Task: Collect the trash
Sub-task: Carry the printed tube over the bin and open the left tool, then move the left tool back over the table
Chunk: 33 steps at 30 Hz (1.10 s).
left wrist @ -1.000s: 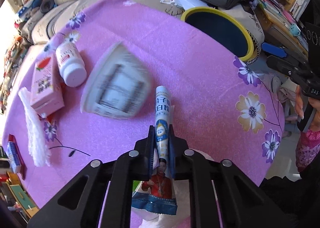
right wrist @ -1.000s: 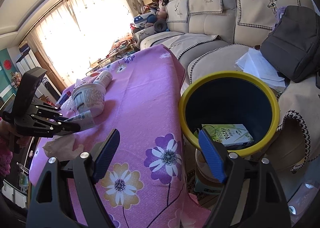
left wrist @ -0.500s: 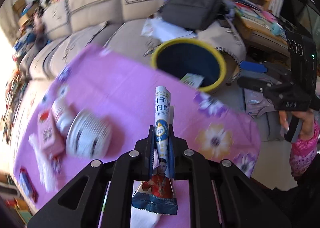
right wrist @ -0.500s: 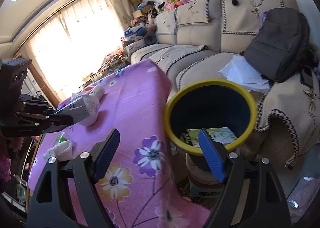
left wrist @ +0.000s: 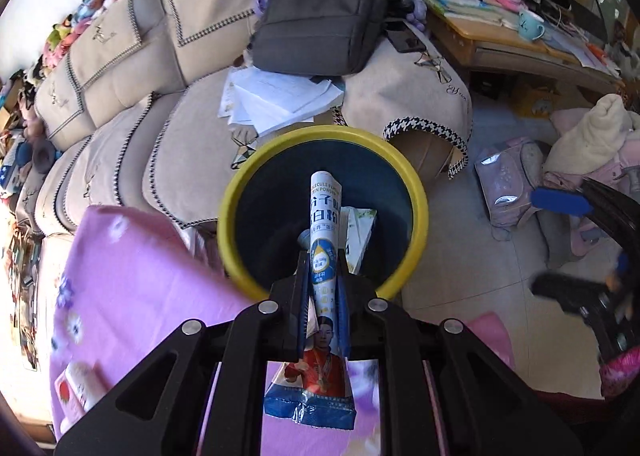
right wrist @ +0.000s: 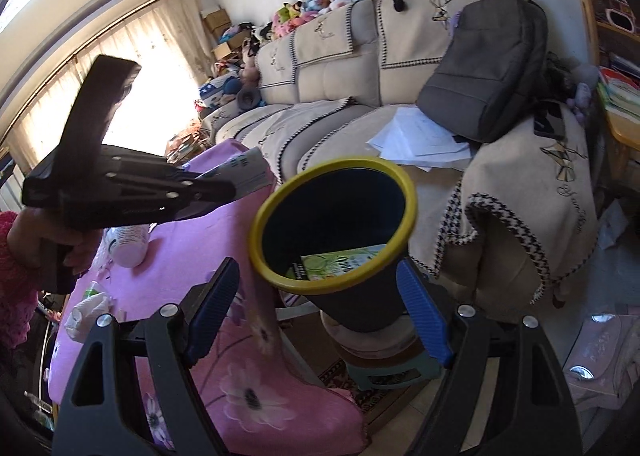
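My left gripper (left wrist: pixel 323 261) is shut on a rolled white-and-blue powder sachet (left wrist: pixel 325 216). The sachet's free end hangs over the mouth of the dark bin with a yellow rim (left wrist: pixel 418 216). A green-and-white carton (left wrist: pixel 362 234) lies inside the bin. In the right wrist view the left gripper (right wrist: pixel 226 188) holds the sachet (right wrist: pixel 250 170) just left of the bin rim (right wrist: pixel 410 196), above the table edge. My right gripper (right wrist: pixel 320 312) stands open and empty in front of the bin, and the carton (right wrist: pixel 340 262) shows inside.
The pink flowered tablecloth (right wrist: pixel 240 360) lies left of the bin, with a white pot (right wrist: pixel 128 244) and a crumpled tissue (right wrist: pixel 86 310) on it. A beige sofa behind carries a grey backpack (right wrist: pixel 488 68) and loose papers (right wrist: pixel 420 136). The bin stands on a low stool (right wrist: pixel 388 368).
The left gripper carried the sachet from above the table to over the bin's mouth. The right gripper moved nearer the bin, and its jaws stayed wide.
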Motion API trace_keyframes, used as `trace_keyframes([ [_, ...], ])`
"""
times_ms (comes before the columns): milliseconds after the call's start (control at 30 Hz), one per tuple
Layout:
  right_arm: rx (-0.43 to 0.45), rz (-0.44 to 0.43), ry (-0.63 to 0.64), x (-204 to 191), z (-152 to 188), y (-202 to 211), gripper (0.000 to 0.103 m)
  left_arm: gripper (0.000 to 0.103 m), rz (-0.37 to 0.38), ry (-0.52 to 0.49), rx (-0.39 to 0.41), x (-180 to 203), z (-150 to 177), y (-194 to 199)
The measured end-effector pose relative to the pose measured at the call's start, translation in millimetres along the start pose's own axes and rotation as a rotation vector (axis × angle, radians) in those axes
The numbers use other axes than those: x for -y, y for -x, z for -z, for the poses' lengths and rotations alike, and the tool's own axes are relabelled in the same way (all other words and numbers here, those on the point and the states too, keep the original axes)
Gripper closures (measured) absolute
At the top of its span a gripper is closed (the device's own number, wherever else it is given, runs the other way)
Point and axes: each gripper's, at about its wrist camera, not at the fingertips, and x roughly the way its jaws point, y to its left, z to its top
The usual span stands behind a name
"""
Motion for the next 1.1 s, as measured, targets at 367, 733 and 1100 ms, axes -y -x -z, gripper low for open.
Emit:
trace_keyframes([
  [367,-0.009,0.019,-0.019,14,3,-3,0.024,0.09,0.017,0.018,-0.077,1,-31,-74],
  [733,-0.008,0.036,-0.023,13,3,1,0.022,0.046,0.046,0.079,-0.068,-8,-37,-85],
  [1100,-0.036,-0.033,0.028,-12,7,-12,0.021,0.023,0.062,0.228,0.17,-47,26,67],
])
